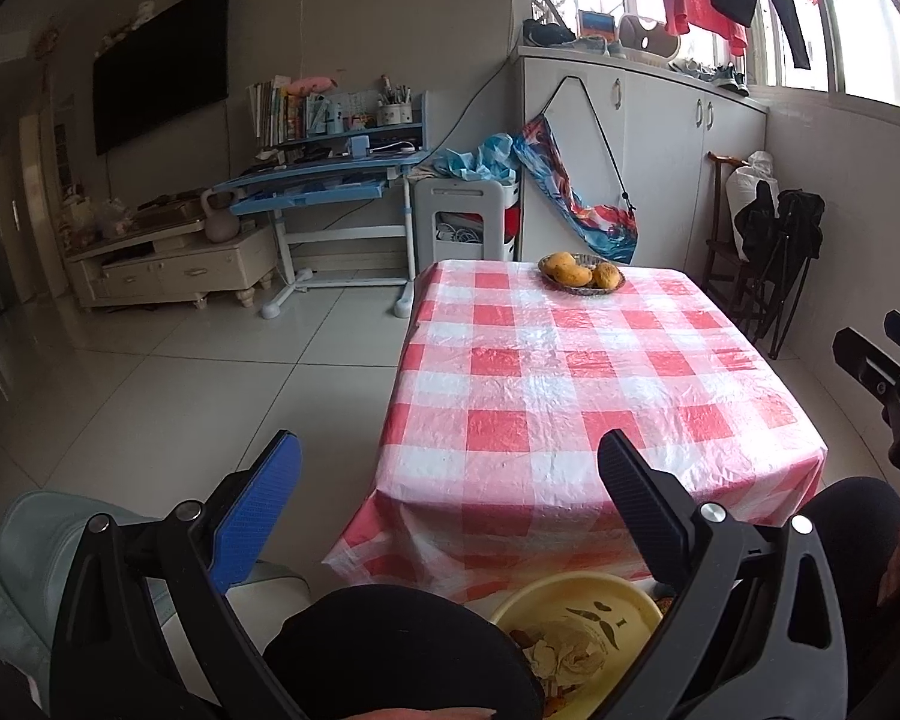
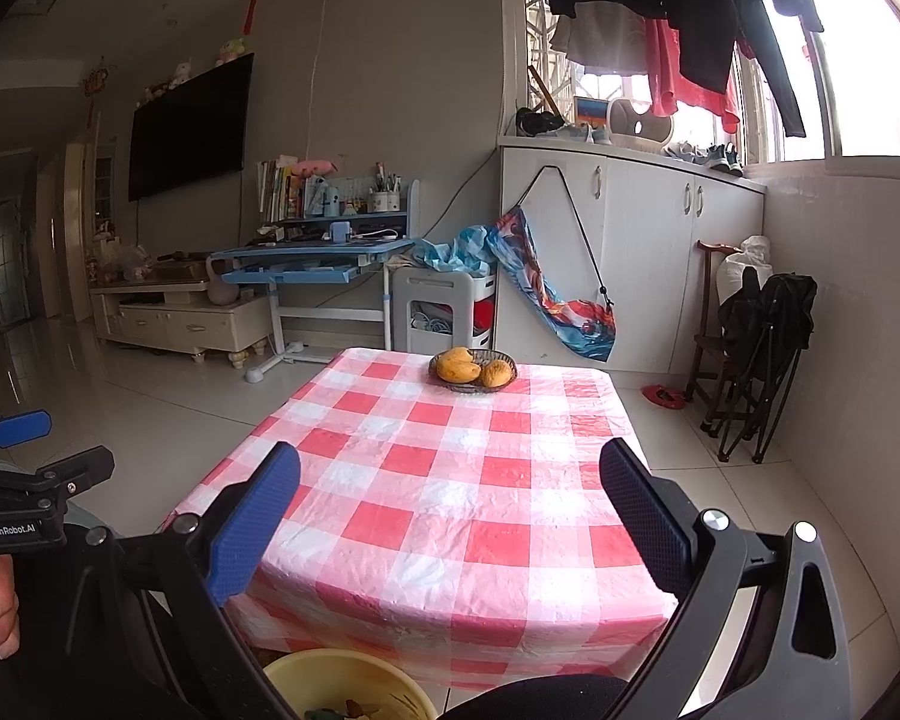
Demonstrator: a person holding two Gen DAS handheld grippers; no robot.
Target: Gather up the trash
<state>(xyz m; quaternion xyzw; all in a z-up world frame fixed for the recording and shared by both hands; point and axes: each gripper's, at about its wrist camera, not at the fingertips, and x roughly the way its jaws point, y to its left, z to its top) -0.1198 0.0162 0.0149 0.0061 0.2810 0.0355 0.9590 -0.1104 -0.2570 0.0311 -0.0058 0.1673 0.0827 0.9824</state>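
Observation:
A yellow bin [image 1: 624, 606] stands on the floor by my knees, below the near edge of the table, with crumpled paper and scraps [image 1: 570, 651] inside. Its rim also shows in the right wrist view [image 2: 306, 669]. My left gripper [image 1: 450, 468] is open and empty, held above the bin and my lap. My right gripper [image 2: 450, 474] is open and empty above the near part of the table [image 2: 426, 516], which has a red-and-white checked cloth. The right gripper also shows at the right edge of the left wrist view [image 1: 882, 354].
A dark basket of mangoes [image 1: 581, 273] sits at the table's far end, also in the right wrist view [image 2: 473, 371]. Beyond are a blue desk [image 1: 324, 180], a white cart [image 1: 462, 216], white cabinets [image 1: 660, 138] and a folded chair [image 2: 756, 354] at the right. Tiled floor lies to the left.

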